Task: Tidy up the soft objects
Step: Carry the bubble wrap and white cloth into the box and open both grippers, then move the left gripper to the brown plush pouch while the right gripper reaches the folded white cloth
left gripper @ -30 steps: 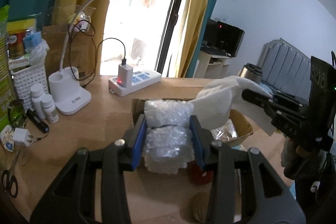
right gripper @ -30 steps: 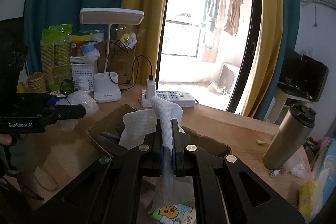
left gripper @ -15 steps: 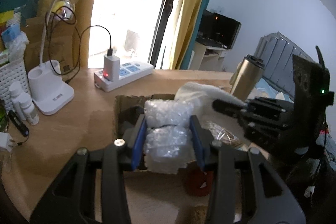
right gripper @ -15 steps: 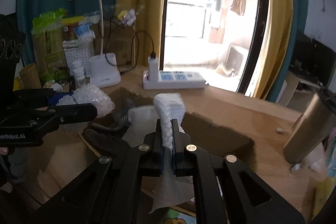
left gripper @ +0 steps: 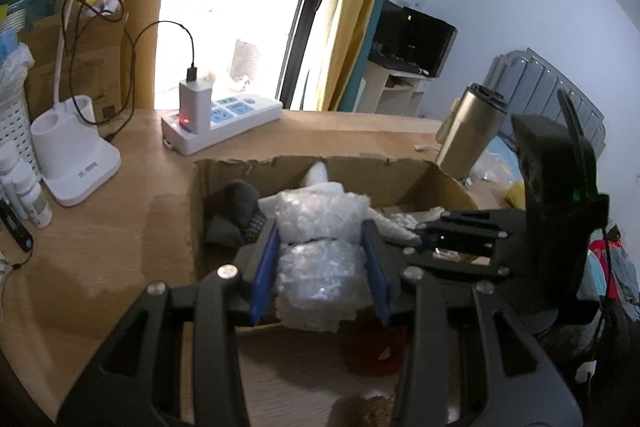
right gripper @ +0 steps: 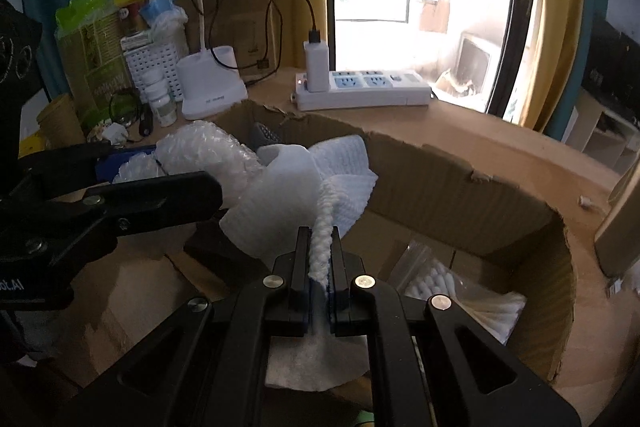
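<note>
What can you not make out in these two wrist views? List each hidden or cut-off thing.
- Left wrist view: desk lamp head, cut off by the top edge.
- Left wrist view: red object under the bubble wrap, mostly hidden by the fingers.
- Right wrist view: flask, cut off at the right edge.

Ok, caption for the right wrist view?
Right gripper pinching white cloth over cardboard box.
</note>
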Demonstrator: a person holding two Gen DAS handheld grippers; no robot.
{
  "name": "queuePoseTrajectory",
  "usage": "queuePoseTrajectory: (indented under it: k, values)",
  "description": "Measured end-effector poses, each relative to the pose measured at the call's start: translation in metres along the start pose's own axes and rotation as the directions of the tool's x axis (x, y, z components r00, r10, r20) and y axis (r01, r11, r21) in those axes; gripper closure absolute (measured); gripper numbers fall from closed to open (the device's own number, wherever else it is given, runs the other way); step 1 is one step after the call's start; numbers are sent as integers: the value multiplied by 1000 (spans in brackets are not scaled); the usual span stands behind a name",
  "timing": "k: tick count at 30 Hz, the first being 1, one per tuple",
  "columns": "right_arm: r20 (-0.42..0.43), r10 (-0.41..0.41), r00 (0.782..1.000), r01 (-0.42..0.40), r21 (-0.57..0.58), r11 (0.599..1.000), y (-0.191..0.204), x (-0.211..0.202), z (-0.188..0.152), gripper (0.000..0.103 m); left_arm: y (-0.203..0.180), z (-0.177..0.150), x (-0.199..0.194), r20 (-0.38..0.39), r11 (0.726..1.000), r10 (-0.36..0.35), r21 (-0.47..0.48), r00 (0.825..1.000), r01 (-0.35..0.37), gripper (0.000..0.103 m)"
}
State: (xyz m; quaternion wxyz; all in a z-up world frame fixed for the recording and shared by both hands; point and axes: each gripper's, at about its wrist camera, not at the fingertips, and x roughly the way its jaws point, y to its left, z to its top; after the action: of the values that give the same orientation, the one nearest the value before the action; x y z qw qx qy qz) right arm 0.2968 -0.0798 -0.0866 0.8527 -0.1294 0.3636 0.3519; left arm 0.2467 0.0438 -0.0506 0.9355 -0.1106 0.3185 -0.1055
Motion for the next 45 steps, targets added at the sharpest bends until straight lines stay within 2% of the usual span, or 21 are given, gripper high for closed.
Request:
queuePoseTrajectory:
  k: [1,3,4,5,8,15,26,28,33,36,45]
  values:
    - [1,1,1000,-1,5,1000,-1,-1,0,91,-1,0,1,-1,1000,0,0,1000,0,61]
    - [2,1,1000,-1,17,1000,-4,-2,0,74,-2,0,3,-5,1000,0,0,1000,0,60]
    - [8,0,1000,-1,28,1000,-6,-5,0,60,-2,0,5,-7,1000,0,0,1000,0,60]
    - [16,-1,1000,1,35,999,-8,-7,0,51,-2,0,6,-7,1000,0,2,1000,0,60]
    - [41,-23,999,21,48,999,-13,-17,2,46,-3,-2,14,-23,1000,10,4,1000,-9,60]
    - [85,-67,994,61,72,996,-28,-39,0,45,-12,-1,23,-36,1000,5,25,999,-4,60]
    - [78,-128,989,118,117,986,-52,-50,-17,44,-20,-2,40,-105,999,32,38,994,-28,59]
    - [71,-155,985,146,119,982,-56,-52,-21,44,-21,-1,39,-102,999,36,40,994,-32,51]
    - [57,-190,980,183,118,976,-61,-54,-27,44,-21,2,33,-84,999,31,38,996,-28,48]
    - [66,-191,979,183,116,976,-61,-61,-30,44,-22,1,28,-80,999,33,39,996,-30,38]
    - [104,-202,974,191,112,975,-52,-84,-32,44,-29,3,0,-15,998,36,45,999,-35,37]
